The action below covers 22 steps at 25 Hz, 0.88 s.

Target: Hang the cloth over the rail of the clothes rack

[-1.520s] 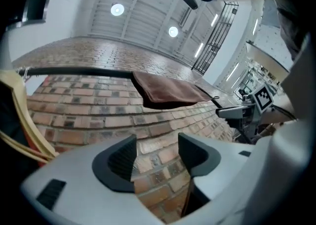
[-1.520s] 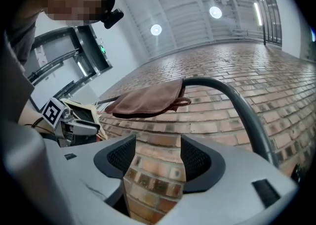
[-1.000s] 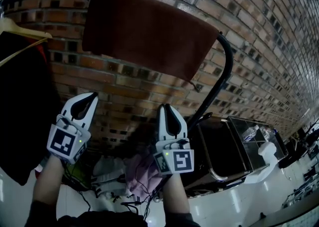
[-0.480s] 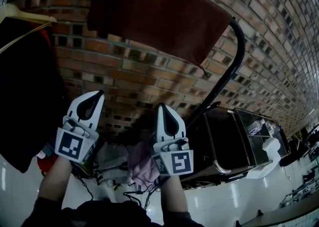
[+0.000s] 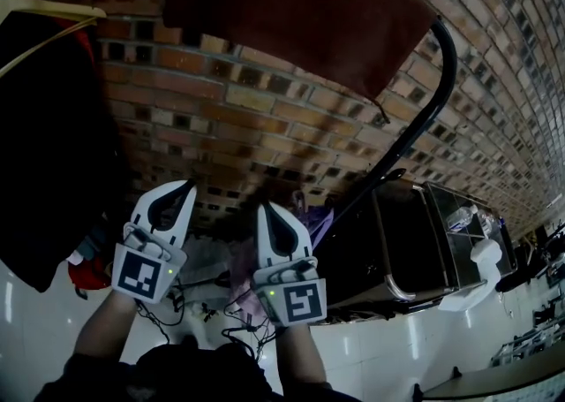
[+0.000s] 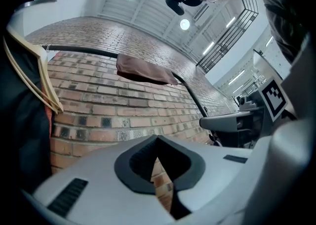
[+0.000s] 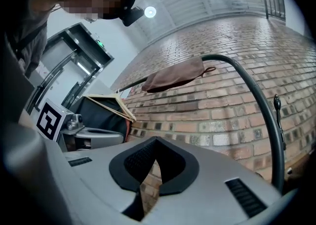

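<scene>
- Hanging looks finished: brown cloth [image 5: 300, 11] lies draped over the rail [image 6: 79, 50] of the clothes rack, just beside the bend where the rail turns down into the black upright [image 5: 415, 126].
- Left gripper [image 5: 183, 188] sits well below the rail, clear of the cloth. Its jaws are pressed together with nothing between them, and only brick wall [image 5: 238, 100] shows through the notch.
- Right gripper [image 5: 267, 208] is just beside the left one, also well below the rail, jaws closed tight and empty.
- Risk: the cloth sits at the very end of the rail, so a nudge may walk it onto the bend and down the upright.
- Risk: the drape may be uneven. The length behind the rail can't be seen, and a heavier side would drag the cloth off.
- Risk: a gripper lifted back up under the rail could snag the hanging hem or the small loop at its corner and pull the cloth loose.
- Risk: the wooden hanger [image 5: 48, 16] with a dark garment [image 5: 44, 144] hangs towards the rail's other end, apart from the cloth. A knock to the rack would set both swinging.
- Count: one cloth on the rail, one rail, one upright, two grippers, one wooden hanger, one dark garment.
- Also one black cart [image 5: 362, 250] below the rail by the upright, and one pinkish fabric heap [image 5: 240, 266] on the floor under the rail.
</scene>
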Available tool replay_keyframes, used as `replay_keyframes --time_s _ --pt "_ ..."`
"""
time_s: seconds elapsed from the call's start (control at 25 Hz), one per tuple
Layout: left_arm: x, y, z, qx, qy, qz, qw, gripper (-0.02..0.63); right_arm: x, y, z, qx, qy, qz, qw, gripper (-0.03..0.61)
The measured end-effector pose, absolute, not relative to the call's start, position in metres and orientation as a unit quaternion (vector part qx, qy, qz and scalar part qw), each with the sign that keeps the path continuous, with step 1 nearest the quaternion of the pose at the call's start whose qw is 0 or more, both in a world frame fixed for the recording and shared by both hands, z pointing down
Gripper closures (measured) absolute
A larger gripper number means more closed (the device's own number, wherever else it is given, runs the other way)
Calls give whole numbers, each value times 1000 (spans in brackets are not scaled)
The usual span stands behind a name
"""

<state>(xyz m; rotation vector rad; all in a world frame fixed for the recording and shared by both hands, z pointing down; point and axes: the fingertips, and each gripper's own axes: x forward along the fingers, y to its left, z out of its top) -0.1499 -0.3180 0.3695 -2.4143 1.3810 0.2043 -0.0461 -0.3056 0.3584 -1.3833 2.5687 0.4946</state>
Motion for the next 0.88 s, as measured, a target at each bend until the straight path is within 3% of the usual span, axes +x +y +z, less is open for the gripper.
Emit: replay_keyframes --time_s 0.6,0.88 --pt "-155 -306 440 -868 488 44 85 601 -52 -302 419 -476 872 97 62 560" --pt "-160 -308 449 -868 486 59 79 601 -58 -303 421 -475 867 131 74 560"
